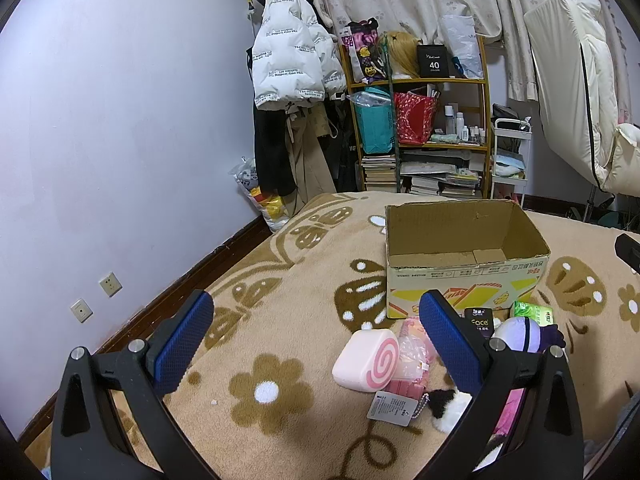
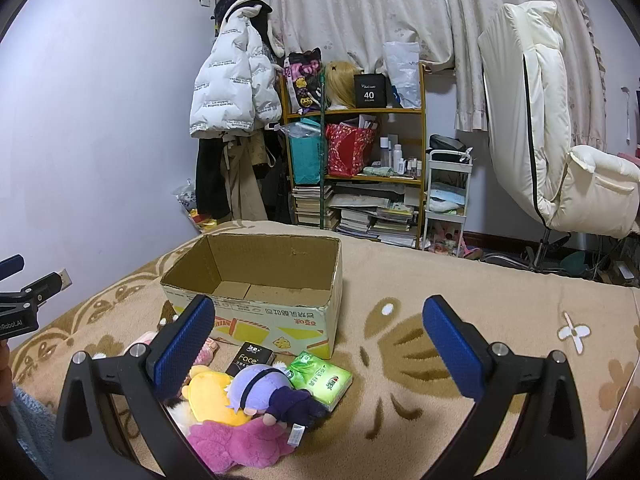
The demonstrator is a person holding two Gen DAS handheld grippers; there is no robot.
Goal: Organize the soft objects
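Observation:
An open, empty cardboard box [image 1: 464, 264] stands on the bed; it also shows in the right wrist view [image 2: 256, 304]. In front of it lies a pile of soft things: a pink swirl-roll cushion [image 1: 366, 360], a purple-haired doll [image 2: 266, 388], a yellow plush [image 2: 212, 396], a magenta plush [image 2: 240, 440], a green tissue pack [image 2: 320, 376] and a black "Face" pack [image 2: 250, 358]. My left gripper [image 1: 316, 344] is open and empty, above the bed just left of the pile. My right gripper [image 2: 320, 344] is open and empty, above the pile's right side.
A beige flower-pattern blanket [image 1: 280, 400] covers the bed. A wall [image 1: 120, 160] runs along the left. Beyond the bed stand a coat rack with a white jacket [image 1: 292, 56], a cluttered shelf [image 1: 420, 120], a white trolley [image 2: 446, 196] and a cream chair [image 2: 560, 140].

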